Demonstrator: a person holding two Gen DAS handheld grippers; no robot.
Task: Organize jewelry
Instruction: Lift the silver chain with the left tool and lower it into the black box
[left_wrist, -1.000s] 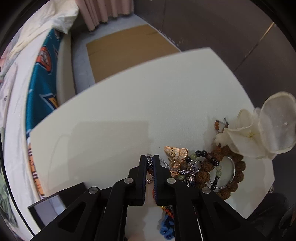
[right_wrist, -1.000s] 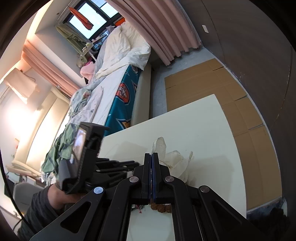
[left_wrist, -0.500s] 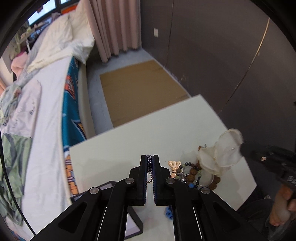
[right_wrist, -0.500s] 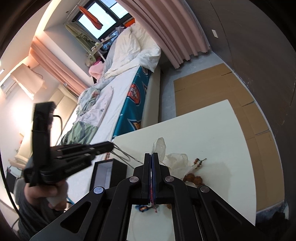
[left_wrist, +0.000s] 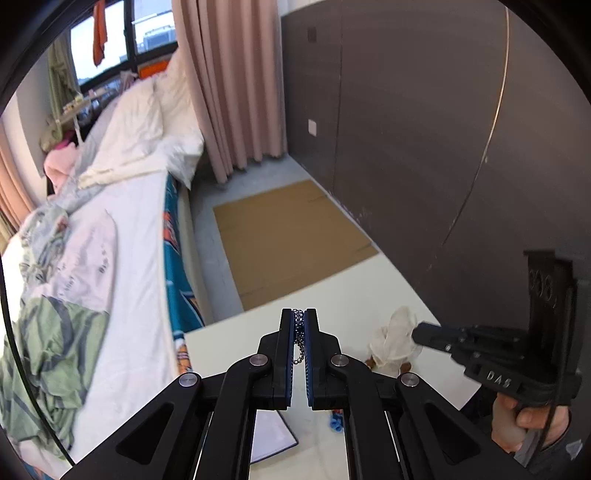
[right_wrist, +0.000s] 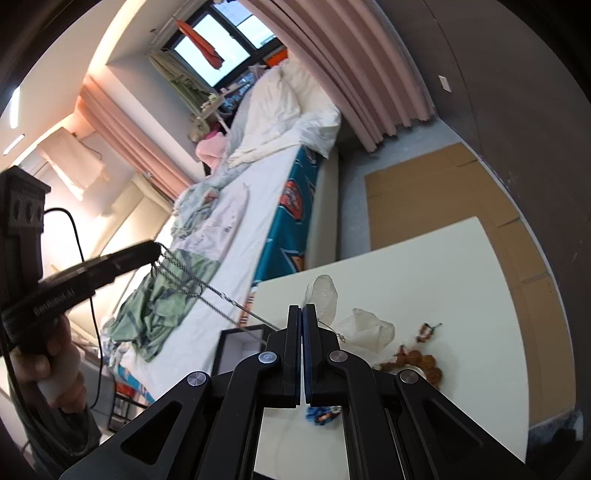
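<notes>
Left wrist view: the left tongs (left_wrist: 299, 319) clamp a silver chain necklace (left_wrist: 298, 338) above the white worktop (left_wrist: 347, 295).

Right wrist view: the right tongs (right_wrist: 302, 314) are pressed together; the necklace (right_wrist: 192, 282) stretches taut from the left tongs (right_wrist: 157, 251) toward them.

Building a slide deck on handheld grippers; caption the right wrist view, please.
Left tongs lift a silver chain above the white table while the shut right tongs hold the white flower.
</notes>
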